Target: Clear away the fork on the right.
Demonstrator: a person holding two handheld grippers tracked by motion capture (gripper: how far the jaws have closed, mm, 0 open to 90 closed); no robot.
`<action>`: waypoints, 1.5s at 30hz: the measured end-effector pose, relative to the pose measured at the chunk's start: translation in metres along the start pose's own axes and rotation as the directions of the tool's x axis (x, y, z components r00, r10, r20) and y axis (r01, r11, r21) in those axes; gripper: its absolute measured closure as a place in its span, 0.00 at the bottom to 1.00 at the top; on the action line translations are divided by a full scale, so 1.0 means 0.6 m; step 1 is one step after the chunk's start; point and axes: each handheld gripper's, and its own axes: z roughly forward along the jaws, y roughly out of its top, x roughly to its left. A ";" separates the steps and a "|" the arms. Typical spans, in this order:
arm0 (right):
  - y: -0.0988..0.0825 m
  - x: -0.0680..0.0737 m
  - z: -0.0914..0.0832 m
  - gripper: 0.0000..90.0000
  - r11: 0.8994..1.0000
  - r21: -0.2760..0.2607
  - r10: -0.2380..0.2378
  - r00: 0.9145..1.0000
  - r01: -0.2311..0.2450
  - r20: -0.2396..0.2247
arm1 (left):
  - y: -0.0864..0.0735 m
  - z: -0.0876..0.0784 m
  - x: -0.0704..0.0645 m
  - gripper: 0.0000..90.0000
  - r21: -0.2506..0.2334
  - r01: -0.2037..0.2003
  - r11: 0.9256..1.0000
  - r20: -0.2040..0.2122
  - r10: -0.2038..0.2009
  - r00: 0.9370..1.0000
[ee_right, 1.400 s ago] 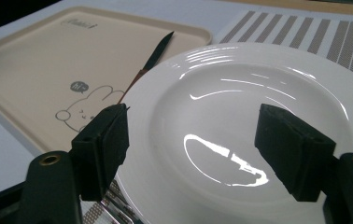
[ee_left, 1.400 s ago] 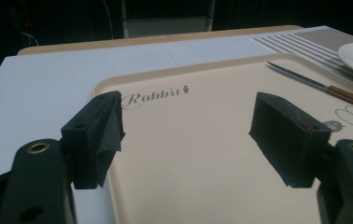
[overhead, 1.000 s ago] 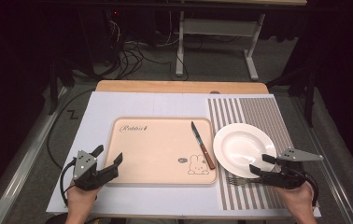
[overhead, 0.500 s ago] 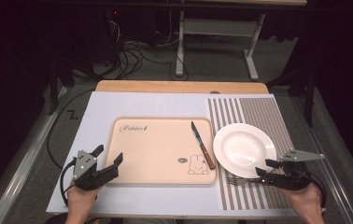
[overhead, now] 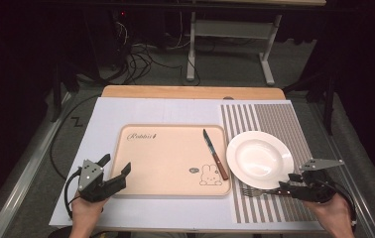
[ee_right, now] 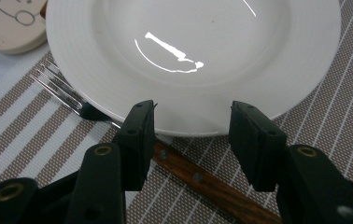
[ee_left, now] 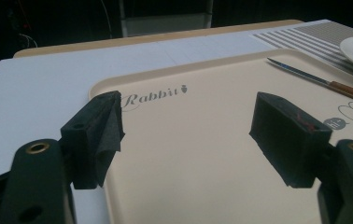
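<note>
so the right gripper (overhead: 285, 189) sits at the lower right of the high view, low over the brown-and-white striped placemat (overhead: 270, 119), and it's going for the fork with the steel tines and dark wooden riveted handle (overhead: 260, 191). that fork lies flat on the placemat just below the round white ceramic plate (overhead: 260, 158), tines pointing toward the left of the frame. in the right gripper view the handle (ee_right: 198, 179) runs diagonally under the jaws, which straddle it — they've just been closing and now stand about half wide, with the handle passing between them, but the pads don't look like they're pressing on it yet. my guess is the low, flat angle is there because a thin handle lying on cloth needs the tips right down at mat level.

the left gripper (overhead: 110, 174) hangs at the lower left, jaws spread wide over the near left corner of the beige plastic tray with the rabbit print (overhead: 170, 158), holding nothing. looks parked, just waiting out of the way.

a knife with a steel blade and wooden handle (overhead: 215, 153) already lies on the tray's right side, next to the plate — so the fork probably ends up near it. the tricky bit is the plate rim just beside the handle; easy to nudge.
</note>
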 end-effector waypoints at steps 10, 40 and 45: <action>-0.004 -0.005 -0.001 0.59 0.995 0.100 -0.016 1.000 0.015 0.003 | 0.000 0.000 0.002 0.29 0.000 0.008 1.000 -0.001 -0.008 1.000; -0.013 0.006 0.036 0.57 0.967 0.232 -0.091 0.994 0.101 -0.056 | 0.000 -0.001 0.006 0.28 -0.001 0.017 1.000 -0.007 -0.017 1.000; -0.017 0.016 0.037 0.60 0.960 0.243 -0.129 0.991 0.137 -0.046 | 0.000 -0.001 0.006 0.28 -0.001 0.016 1.000 -0.008 -0.016 1.000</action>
